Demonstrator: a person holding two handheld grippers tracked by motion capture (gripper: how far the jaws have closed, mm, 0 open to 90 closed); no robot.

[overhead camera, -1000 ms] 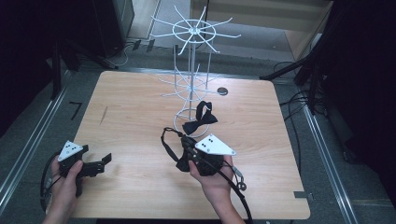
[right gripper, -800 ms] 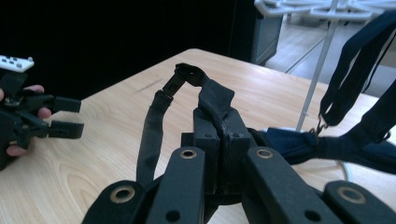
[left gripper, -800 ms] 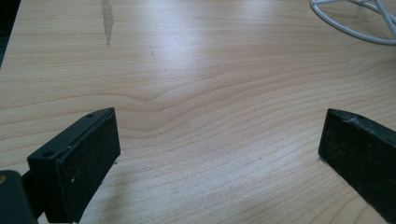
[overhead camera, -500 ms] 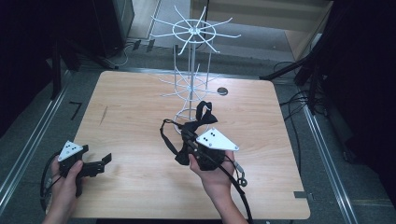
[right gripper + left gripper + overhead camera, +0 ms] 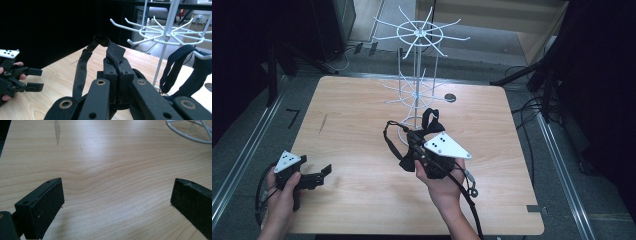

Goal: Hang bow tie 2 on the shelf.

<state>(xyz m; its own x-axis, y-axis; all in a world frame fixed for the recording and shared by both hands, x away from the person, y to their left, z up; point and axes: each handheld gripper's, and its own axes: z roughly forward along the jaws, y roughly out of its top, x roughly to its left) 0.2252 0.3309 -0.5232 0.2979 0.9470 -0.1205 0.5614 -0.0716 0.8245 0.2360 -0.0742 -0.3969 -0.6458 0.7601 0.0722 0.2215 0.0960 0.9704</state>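
Near the counter's [image 5: 362,130] middle, the right hand-held gripper [image 5: 416,146] is clenched on a black strap [image 5: 113,53], lifted toward the rack [image 5: 417,95], likely for hanging on a hook. Left hand-held gripper [image 5: 319,175] waits released by the near-left corner.

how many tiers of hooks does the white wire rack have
2. The upper ring of hooks crowns the white wire rack; the lower ring of hooks sits partway down its pole, above the table. A black strap hides part of the base.
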